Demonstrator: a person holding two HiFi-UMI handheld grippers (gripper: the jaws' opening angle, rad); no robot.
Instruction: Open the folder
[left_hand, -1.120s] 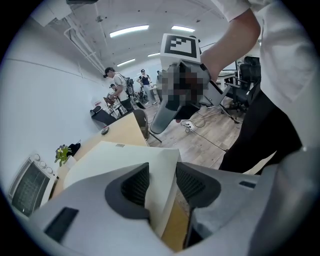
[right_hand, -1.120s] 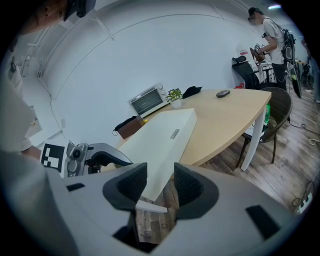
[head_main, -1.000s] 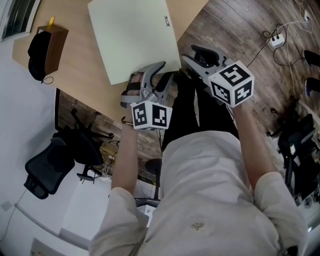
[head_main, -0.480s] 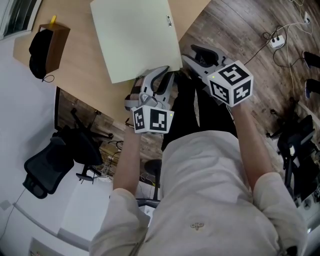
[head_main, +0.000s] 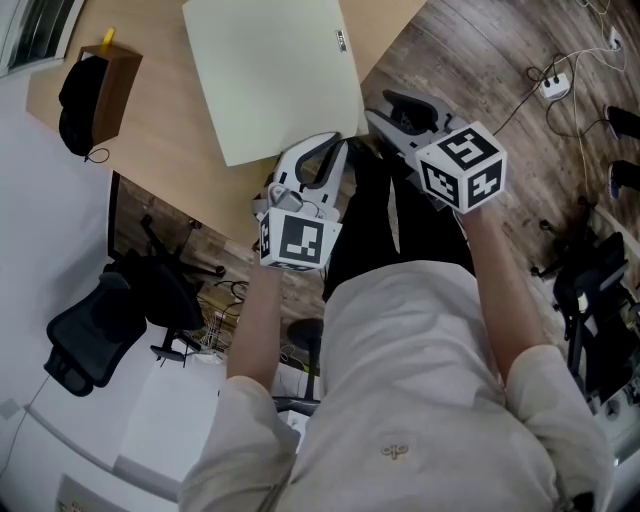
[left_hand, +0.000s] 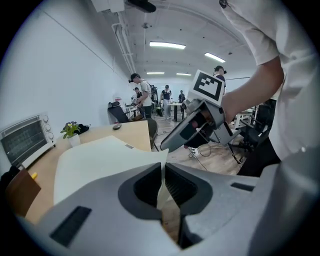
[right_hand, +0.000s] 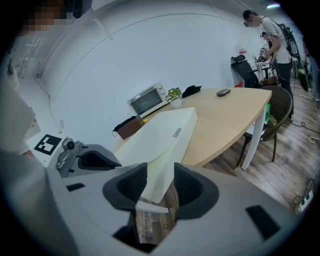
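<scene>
A pale cream folder (head_main: 270, 70) lies on the wooden table (head_main: 160, 130), its near corner hanging over the edge. My left gripper (head_main: 332, 148) is at the folder's near edge. In the left gripper view its jaws (left_hand: 163, 167) are closing, and the thin top cover (left_hand: 100, 160) stands edge-on between the pads, pinched. My right gripper (head_main: 378, 108) is just right of it at the same corner. In the right gripper view the thick part of the folder (right_hand: 160, 140) fills the gap between its jaws (right_hand: 160, 175), pads against both faces.
A brown box with a black item (head_main: 95, 90) stands at the table's far left. A black office chair (head_main: 110, 320) is below the table edge. A power strip with cables (head_main: 552, 80) lies on the wood floor. A toaster oven (left_hand: 25, 137), a plant (left_hand: 70, 131) and people (left_hand: 145, 97) are farther off.
My left gripper has rolled, its marker cube turning, and its jaws have narrowed onto the folder's near edge. The right gripper has kept still.
</scene>
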